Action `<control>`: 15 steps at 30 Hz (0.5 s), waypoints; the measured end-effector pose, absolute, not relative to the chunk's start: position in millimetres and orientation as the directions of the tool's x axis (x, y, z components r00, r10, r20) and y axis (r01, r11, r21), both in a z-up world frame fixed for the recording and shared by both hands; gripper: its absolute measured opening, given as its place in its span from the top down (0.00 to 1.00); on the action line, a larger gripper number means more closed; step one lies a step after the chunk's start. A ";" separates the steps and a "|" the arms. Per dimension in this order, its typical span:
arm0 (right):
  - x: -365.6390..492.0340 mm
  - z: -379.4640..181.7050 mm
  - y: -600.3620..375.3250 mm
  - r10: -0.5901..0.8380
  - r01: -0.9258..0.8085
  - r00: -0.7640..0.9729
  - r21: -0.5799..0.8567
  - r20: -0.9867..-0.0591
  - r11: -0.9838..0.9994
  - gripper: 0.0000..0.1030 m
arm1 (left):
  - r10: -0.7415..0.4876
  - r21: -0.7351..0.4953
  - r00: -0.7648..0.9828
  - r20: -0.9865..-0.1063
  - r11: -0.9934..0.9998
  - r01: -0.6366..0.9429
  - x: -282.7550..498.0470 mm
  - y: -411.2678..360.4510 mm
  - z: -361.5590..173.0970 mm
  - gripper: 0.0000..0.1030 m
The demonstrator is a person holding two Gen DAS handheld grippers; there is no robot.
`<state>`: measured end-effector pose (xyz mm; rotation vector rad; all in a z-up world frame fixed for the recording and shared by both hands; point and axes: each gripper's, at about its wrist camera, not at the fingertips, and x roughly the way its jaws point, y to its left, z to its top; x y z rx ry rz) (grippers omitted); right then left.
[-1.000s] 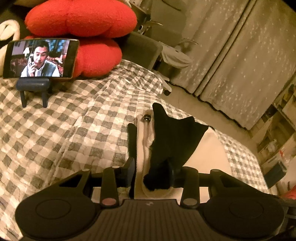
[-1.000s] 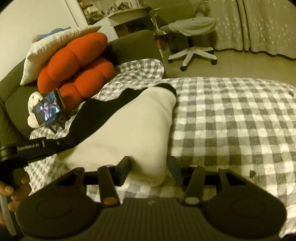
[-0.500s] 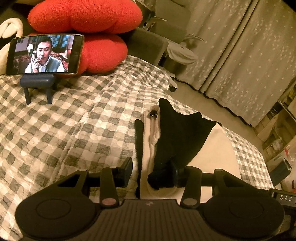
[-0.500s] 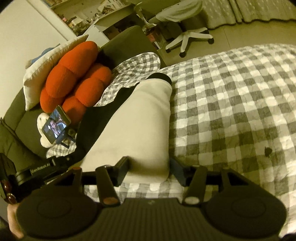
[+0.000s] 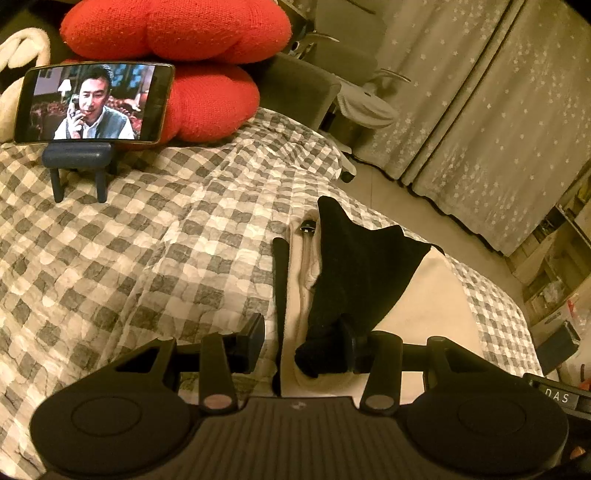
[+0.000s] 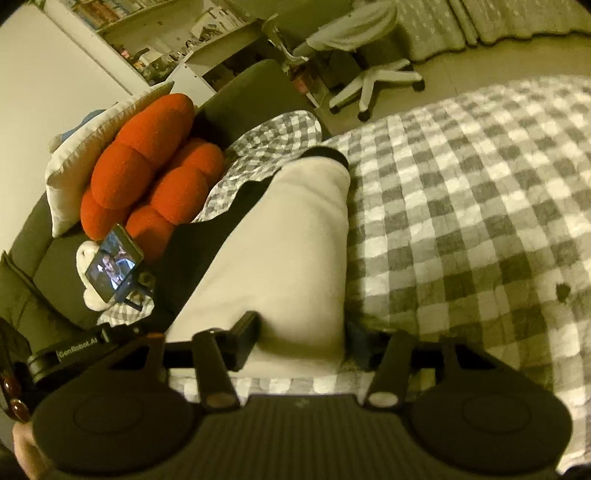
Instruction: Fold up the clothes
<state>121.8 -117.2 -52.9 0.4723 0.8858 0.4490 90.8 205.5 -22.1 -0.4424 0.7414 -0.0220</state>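
A cream and black garment (image 5: 424, 295) lies folded into a long strip on the checked bedspread (image 5: 129, 240). My left gripper (image 5: 301, 345) is open at the strip's near end. The cloth sits between its fingers, and a black flap (image 5: 354, 266) drapes over the right finger. In the right wrist view the same garment (image 6: 288, 251) runs away from me. My right gripper (image 6: 303, 338) is open, with the cream fold filling the gap between its fingers. The left gripper's body (image 6: 74, 350) shows at the lower left there.
A phone on a small stand (image 5: 96, 103) plays video near the red cushions (image 5: 177, 33) at the head of the bed. An office chair (image 6: 362, 48) stands on the floor beyond. Curtains (image 5: 480, 92) hang past the bed's far edge.
Both grippers have shifted and tilted a little, staying at the garment's near ends with their jaw gaps unchanged. The garment keeps the same shape.
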 end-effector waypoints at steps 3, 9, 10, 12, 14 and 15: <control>117.3 -44.9 -110.3 0.517 -0.204 0.579 0.503 -0.630 0.840 0.62 | -0.174 -0.394 0.743 -0.646 0.910 -0.129 90.7 204.7 -21.6 0.56; 105.3 -18.2 -105.0 0.489 -0.278 0.622 0.412 -0.612 0.868 0.66 | -0.212 -0.443 0.747 -0.630 0.888 -0.122 88.8 207.0 -19.7 0.57; 103.7 -14.2 -107.7 0.488 -0.283 0.626 0.405 -0.609 0.869 0.67 | -0.223 -0.456 0.747 -0.626 0.882 -0.118 88.4 207.6 -19.2 0.58; 100.1 -6.0 -114.3 0.470 -0.287 0.639 0.378 -0.609 0.880 0.67 | -0.257 -0.487 0.748 -0.612 0.868 -0.101 87.9 208.2 -18.6 0.58; 97.8 1.5 -125.4 0.437 -0.278 0.658 0.341 -0.613 0.898 0.67 | -0.296 -0.513 0.743 -0.600 0.855 -0.073 87.8 204.7 -18.5 0.58; 97.8 3.4 -131.4 0.419 -0.267 0.664 0.328 -0.619 0.906 0.67 | -0.309 -0.514 0.739 -0.598 0.856 -0.059 88.0 200.6 -18.3 0.58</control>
